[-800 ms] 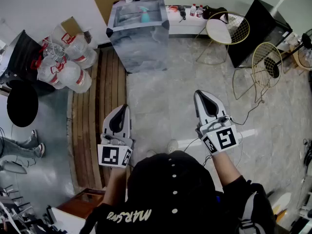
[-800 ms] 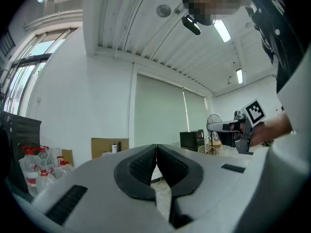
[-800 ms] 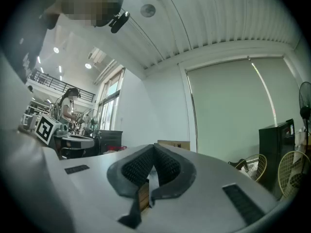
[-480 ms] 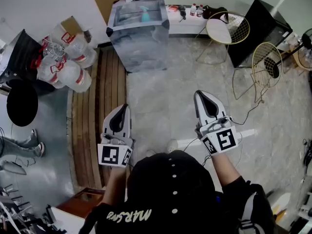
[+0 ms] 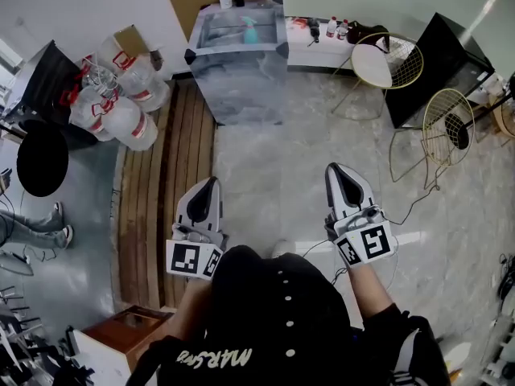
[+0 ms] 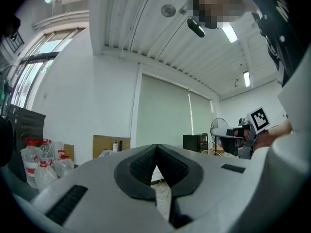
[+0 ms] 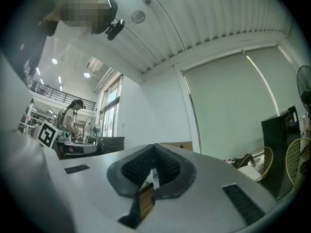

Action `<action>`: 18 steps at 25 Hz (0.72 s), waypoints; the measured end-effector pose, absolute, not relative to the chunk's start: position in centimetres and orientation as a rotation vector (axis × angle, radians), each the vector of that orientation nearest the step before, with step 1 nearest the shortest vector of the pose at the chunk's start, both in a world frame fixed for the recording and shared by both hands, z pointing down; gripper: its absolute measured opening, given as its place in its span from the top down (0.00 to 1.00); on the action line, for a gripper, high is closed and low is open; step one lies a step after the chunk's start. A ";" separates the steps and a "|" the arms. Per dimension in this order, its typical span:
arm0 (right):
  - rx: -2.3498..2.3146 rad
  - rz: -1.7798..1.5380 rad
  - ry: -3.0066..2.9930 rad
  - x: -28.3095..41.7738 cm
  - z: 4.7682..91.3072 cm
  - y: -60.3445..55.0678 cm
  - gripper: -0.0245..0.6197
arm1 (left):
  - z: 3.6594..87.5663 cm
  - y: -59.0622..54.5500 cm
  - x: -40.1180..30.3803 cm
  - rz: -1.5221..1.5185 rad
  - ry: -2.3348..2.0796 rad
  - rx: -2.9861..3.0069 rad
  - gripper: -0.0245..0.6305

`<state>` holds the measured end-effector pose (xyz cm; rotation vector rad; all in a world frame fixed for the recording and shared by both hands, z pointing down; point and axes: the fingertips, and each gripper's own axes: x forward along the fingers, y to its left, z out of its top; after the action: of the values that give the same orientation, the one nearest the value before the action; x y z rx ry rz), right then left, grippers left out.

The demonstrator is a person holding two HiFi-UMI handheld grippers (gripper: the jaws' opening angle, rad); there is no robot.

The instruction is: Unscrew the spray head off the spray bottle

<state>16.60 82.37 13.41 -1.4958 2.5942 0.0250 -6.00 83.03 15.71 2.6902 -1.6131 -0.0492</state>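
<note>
A teal spray bottle (image 5: 251, 30) stands upright on a grey marbled table (image 5: 237, 79) at the far end of the room, well away from both grippers. My left gripper (image 5: 212, 183) is held at waist height over the floor, shut with nothing in it; in the left gripper view its pads (image 6: 146, 165) meet at the left gripper (image 6: 156, 147) tip. My right gripper (image 5: 334, 170) is level with it on the right, also shut and empty, and the right gripper (image 7: 154, 147) points at the far wall.
Several big water jugs (image 5: 121, 103) lie left of the table beside a strip of wooden flooring (image 5: 165, 183). Two gold wire chairs (image 5: 386, 59) (image 5: 455, 115) and a black cabinet (image 5: 438, 63) stand at the right. A white cable (image 5: 402, 215) runs across the floor.
The head view has shifted a little, so the table and room sit slightly further right. Both grippers stay shut and empty in the same pose in front of the person.
</note>
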 end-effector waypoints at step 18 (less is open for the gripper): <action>-1.521 0.022 2.612 17.1 15.2 70.7 0.95 | 18.7 70.3 -5.2 -0.016 -1.583 2.667 0.93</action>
<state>17.15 70.66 15.16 -1.5211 2.6124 0.0218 -5.20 70.33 18.71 2.6666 -1.5828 -0.0162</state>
